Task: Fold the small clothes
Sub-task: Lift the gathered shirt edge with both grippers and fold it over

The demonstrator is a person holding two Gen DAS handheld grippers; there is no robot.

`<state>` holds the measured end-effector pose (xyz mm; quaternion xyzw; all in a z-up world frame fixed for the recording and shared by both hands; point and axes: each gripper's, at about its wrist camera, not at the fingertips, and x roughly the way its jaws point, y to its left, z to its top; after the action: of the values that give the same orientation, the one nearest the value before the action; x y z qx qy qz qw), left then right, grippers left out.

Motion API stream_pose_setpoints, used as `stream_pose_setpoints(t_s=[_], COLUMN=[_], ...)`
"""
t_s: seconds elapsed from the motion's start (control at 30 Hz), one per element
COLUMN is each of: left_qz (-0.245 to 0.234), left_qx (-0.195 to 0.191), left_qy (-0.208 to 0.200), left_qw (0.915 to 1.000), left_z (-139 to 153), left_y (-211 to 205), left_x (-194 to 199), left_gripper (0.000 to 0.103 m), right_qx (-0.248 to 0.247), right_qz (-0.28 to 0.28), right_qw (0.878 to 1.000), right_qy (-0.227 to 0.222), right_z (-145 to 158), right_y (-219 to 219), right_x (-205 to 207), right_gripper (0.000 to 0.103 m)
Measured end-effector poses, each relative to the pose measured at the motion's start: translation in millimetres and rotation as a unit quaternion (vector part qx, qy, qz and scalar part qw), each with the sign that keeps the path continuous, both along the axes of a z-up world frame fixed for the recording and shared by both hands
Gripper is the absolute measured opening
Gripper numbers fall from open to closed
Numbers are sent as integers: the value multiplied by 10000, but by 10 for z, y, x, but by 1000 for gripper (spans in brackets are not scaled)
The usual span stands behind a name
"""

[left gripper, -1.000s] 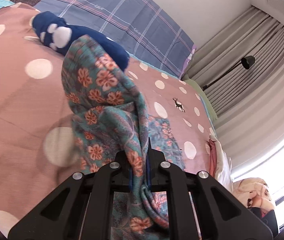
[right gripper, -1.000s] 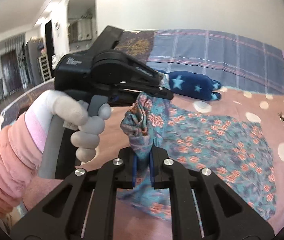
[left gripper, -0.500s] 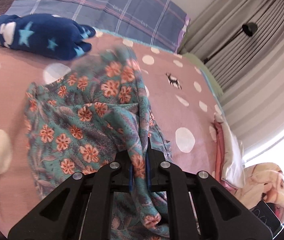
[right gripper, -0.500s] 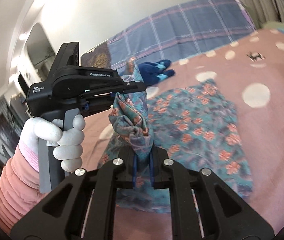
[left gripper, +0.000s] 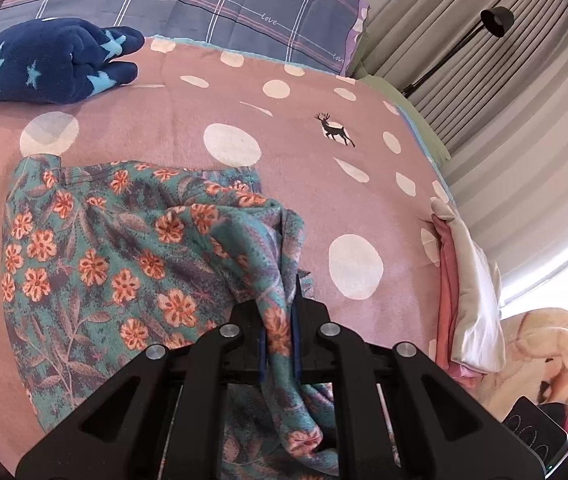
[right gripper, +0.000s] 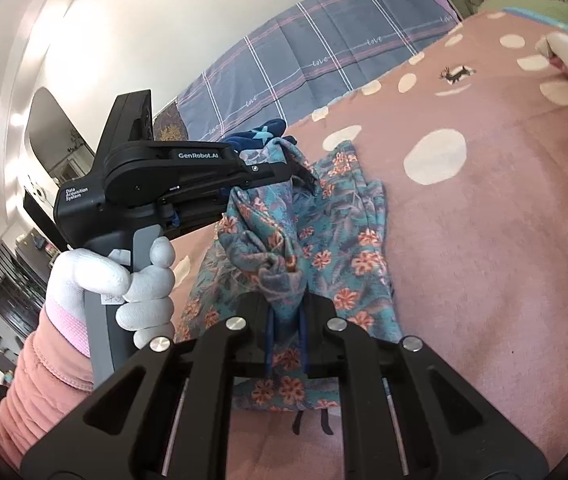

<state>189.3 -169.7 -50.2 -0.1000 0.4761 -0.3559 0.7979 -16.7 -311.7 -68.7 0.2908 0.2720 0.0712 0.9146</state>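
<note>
A: Left wrist view first. Left gripper point(left gripper: 279, 344) closed tight on a bunched fold of the floral garment point(left gripper: 115, 264), fabric squeezed between the jaws and trailing down past them. Rest of the garment spread on the polka-dot blanket point(left gripper: 296, 168), left of centre and near. Navy star-print plush point(left gripper: 47, 60) far left, well apart. Folded pink and white clothes point(left gripper: 464, 280) at the right edge of the bed.

B: Risk there?

A: Thick wad in the jaws rather than one clean edge. Likely to land as a lump, not a flat fold, if set down as is. Could also drag the lower layer along and skew the hem.

B: Right wrist view?

A: Right gripper point(right gripper: 286, 332) also clamped shut on a twisted knot of the same garment, lifted off the blanket. Left gripper point(right gripper: 304, 172) visible beyond it, held by a white-gloved hand point(right gripper: 123, 280), pinching another raised bunch. Lower part of the garment flat on the blanket beneath.

B: And the danger?

A: Two grips close together, cloth slack and twisted between. Uneven pull probably leaves creases or a crooked fold. Thin fabric might slip from one grip if tugged sideways.
</note>
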Motion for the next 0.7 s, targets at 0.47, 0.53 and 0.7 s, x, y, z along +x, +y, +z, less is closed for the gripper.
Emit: stream_pose_setpoints(t_s=[0.47, 0.53, 0.7], left_qz=[-237, -339, -622], left_qx=[635, 859, 1500], left_qy=[-296, -411, -944], left_qw=[9973, 9949, 9822], left_z=[-1, -45, -98], left_y=[-394, -468, -654], left_x=[-149, -193, -337], left_gripper=[9, 9, 13], right_qx=[288, 327, 370], right_qz=[63, 63, 107], right_qw=[9994, 9991, 9981], right_qy=[199, 278, 485], right_z=[-82, -126, -213], right_y=[-127, -128, -119], right_x=[-64, -62, -67], right_gripper=[9, 9, 9])
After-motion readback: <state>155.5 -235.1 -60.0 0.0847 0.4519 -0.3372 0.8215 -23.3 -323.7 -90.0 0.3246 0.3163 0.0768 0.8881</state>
